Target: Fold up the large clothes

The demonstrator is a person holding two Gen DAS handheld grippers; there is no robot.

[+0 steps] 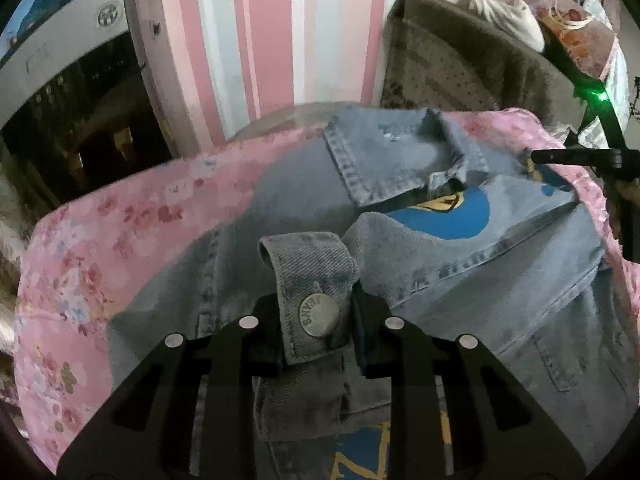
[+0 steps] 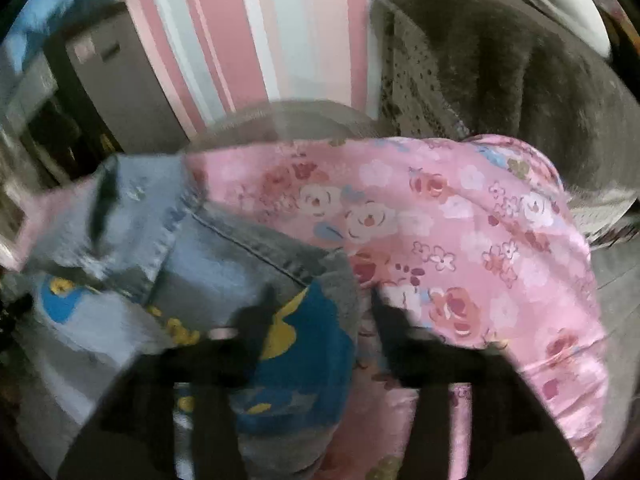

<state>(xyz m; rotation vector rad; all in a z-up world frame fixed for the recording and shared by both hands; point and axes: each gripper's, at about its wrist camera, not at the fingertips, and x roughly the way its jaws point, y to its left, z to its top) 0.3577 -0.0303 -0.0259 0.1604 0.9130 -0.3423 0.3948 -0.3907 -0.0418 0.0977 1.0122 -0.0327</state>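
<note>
A light-blue denim jacket (image 1: 500,280) with a blue and yellow print lies spread on a pink floral cover (image 1: 80,264), collar toward the striped wall. My left gripper (image 1: 316,312) is shut on the jacket's sleeve cuff (image 1: 308,264), its metal button showing between the fingers. In the right wrist view, which is blurred, my right gripper (image 2: 322,300) stands open over the jacket's (image 2: 224,256) right edge; the printed fold lies between its fingers without being pinched. One of the right gripper's fingers (image 1: 568,156) shows at the jacket's far right shoulder.
The floral cover (image 2: 460,232) drapes over a rounded surface. A brown fuzzy blanket (image 1: 472,48) hangs behind at the right, with white bags (image 1: 504,12) on top. A dark cabinet (image 1: 72,120) stands at the left against the pink striped wall (image 1: 260,32).
</note>
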